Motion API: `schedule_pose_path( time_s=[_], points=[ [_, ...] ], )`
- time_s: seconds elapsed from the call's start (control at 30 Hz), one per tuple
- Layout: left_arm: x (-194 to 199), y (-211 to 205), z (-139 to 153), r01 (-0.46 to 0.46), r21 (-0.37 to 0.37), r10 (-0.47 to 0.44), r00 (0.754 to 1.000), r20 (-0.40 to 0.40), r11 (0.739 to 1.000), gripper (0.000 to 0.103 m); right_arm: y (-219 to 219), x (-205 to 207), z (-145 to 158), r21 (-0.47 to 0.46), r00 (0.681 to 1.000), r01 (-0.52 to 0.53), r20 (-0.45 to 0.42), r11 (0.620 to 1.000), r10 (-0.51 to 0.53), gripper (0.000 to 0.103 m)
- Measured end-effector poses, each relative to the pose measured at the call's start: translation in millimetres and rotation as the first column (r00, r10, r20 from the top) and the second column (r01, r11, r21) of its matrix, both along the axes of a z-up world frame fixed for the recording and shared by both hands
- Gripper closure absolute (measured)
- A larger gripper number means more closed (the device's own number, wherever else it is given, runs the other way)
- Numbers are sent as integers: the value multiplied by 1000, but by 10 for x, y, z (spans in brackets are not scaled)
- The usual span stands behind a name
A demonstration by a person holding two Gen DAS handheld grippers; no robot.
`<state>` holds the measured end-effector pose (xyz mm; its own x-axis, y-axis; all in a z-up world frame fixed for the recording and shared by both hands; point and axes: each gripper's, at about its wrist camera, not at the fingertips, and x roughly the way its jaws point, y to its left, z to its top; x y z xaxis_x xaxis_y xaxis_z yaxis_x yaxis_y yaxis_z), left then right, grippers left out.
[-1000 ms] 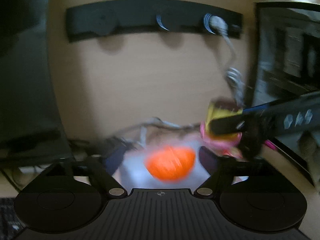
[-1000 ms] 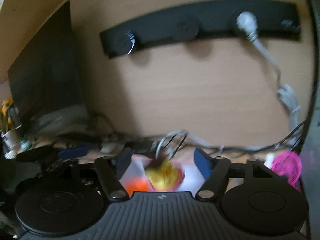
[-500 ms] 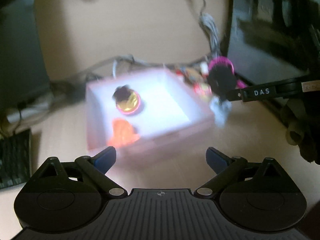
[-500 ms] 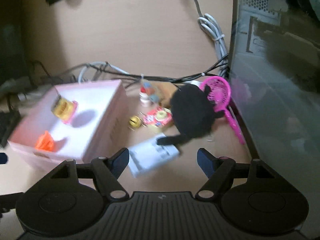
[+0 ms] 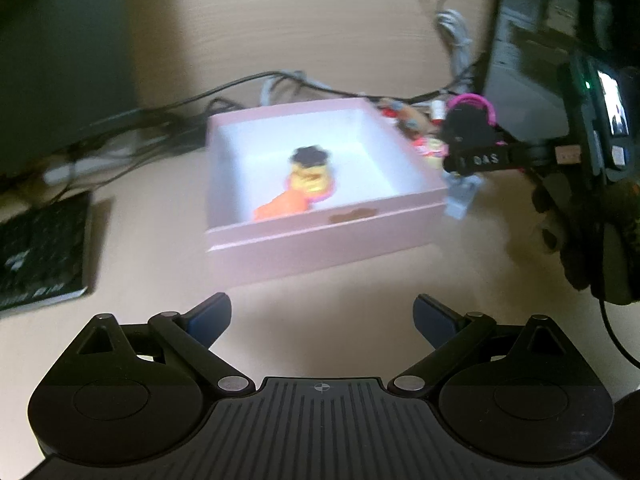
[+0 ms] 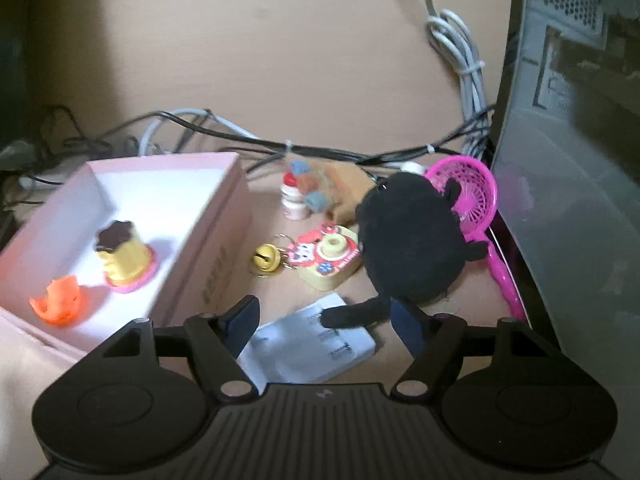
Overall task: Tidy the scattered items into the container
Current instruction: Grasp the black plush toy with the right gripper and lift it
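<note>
A pink box (image 5: 320, 236) with a white inside stands mid-desk and holds a yellow pudding toy (image 6: 120, 256) and an orange piece (image 6: 60, 300). My left gripper (image 5: 322, 316) is open and empty, a little in front of the box. To the right of the box lie a black plush (image 6: 408, 248), a toy camera keychain (image 6: 328, 256), a yellow bell (image 6: 264, 260), a small bottle (image 6: 294, 200), a pink hand fan (image 6: 468, 196) and a white packet (image 6: 312, 344). My right gripper (image 6: 324, 320) hangs over the packet and the plush's leg. Its jaws are closing, and the pads touch neither.
Cables (image 6: 240, 132) run along the back of the desk. A computer case (image 6: 568, 160) walls off the right side. A dark notebook (image 5: 40, 252) lies left of the box. A gloved hand (image 5: 576, 232) holds the right gripper's body (image 5: 476, 158).
Both views swung down from the wall to the desk. The orange piece and the pudding toy left the grippers and now lie in the box. Both grippers drew back; the right one sank toward the plush.
</note>
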<state>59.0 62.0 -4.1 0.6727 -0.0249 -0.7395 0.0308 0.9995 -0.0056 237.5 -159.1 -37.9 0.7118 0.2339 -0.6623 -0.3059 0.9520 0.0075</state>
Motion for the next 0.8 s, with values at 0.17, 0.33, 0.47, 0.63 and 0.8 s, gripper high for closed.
schedule_pose_path(
  time_s=[0.17,0.33,0.47,0.63,0.8],
  points=[
    [-115,78,10,-44,14,44,999,-9,999,3,-137,7,225,50,981,117,151,992,-123,25],
    [-164,19,18,-32,25,33,999,-13,999,3,21,350,88,-137,972,147,205,980,-117,10],
    [-224,-26,73,-12,48,11,1000,14,999,3,22,455,-44,-171,985,121,147,978,-96,38],
    [-259,53,78,-28,29,28,999,15,999,3,-96,76,20,-122,992,51,123,991,-36,38],
    [-274,30,12,26,6,-26,1000,11,1000,3,-119,-544,73,-155,991,-50,117,987,69,39]
  ],
)
